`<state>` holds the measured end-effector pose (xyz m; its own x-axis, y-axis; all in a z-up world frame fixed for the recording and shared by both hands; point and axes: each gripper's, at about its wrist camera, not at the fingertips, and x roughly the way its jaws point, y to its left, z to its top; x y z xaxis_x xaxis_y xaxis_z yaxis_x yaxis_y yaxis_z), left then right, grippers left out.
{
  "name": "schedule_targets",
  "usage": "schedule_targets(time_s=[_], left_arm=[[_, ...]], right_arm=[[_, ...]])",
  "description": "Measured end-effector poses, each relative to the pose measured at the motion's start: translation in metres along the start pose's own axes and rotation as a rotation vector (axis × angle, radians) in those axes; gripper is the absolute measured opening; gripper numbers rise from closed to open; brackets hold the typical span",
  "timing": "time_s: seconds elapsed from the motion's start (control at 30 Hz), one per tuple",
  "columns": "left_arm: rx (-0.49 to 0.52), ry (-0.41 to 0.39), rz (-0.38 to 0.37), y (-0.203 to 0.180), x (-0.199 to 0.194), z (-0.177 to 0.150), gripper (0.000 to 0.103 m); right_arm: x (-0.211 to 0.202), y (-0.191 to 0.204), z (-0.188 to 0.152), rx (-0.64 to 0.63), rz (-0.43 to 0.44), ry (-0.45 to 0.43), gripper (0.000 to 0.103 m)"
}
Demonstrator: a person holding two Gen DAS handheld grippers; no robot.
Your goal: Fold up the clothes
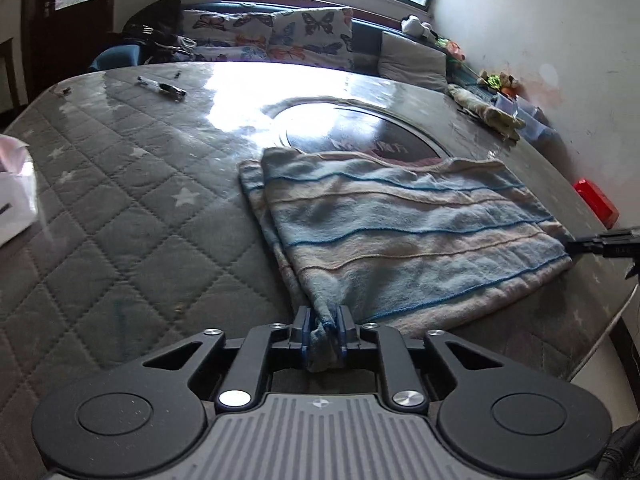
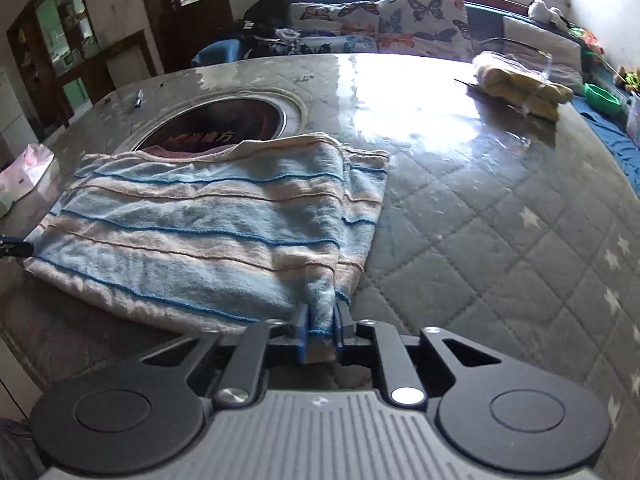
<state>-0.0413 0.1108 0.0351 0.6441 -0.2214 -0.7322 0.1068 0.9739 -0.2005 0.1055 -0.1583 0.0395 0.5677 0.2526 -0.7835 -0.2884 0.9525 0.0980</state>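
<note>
Left gripper: jaws pinching the near left corner of the towel, cloth bunched between the blue pads. Right gripper: jaws pinching the near right corner of the same towel.

Towel: blue and cream stripes, folded, lying flat on the table, near the front edge. Lower layer sticks out along the left side in the left view. Far edge overlaps the rim of a dark round inset in the tabletop.

Table surface: grey quilted cover with white stars under a glossy clear sheet; strong window glare at the far half.

Surroundings:
- Pen at far left, well apart from towel.
- White bag at left edge.
- Red object at right edge, near the towel's right side.
- Yellowish cloth bundle at far right, well apart.
- Butterfly cushions on a sofa behind the table.

Obstructions: ground between grippers and towel is bare. In the left view the tip of the right gripper shows at the towel's right edge.
</note>
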Motion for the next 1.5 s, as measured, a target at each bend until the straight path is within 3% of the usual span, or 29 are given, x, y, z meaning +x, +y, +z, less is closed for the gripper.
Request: schedule_targets(time_s=[0.17,0.37,0.8,1.13,1.23,1.3,1.37,1.5], left_arm=[[0.011,-0.072,0.036,0.000,-0.013,0.020,0.037],[0.025,-0.112,-0.011,-0.016,0.010,0.046,0.041],[-0.012,-0.092,-0.050,-0.026,0.084,0.083,0.053],[-0.055,-0.094,-0.010,-0.011,0.100,0.088,0.053],[-0.057,-0.104,-0.001,-0.014,0.097,0.092,0.062],[-0.030,-0.125,0.013,-0.023,0.095,0.094,0.080],[-0.003,-0.134,0.035,-0.030,0.097,0.096,0.086],[-0.001,-0.128,0.077,-0.031,0.102,0.098,0.087]], right_arm=[[-0.015,-0.002,0.012,-0.017,-0.011,-0.062,0.021],[0.010,0.013,0.050,-0.055,0.020,-0.123,0.021],[0.093,0.029,0.088,-0.009,0.064,-0.127,0.025],[0.100,0.024,0.087,0.006,0.034,-0.150,0.025],[0.097,0.026,0.089,-0.001,0.022,-0.162,0.028],[0.094,0.028,0.090,-0.006,0.014,-0.169,0.037],[0.093,0.035,0.091,-0.018,0.028,-0.179,0.039],[0.098,0.045,0.093,-0.031,0.030,-0.181,0.045]])
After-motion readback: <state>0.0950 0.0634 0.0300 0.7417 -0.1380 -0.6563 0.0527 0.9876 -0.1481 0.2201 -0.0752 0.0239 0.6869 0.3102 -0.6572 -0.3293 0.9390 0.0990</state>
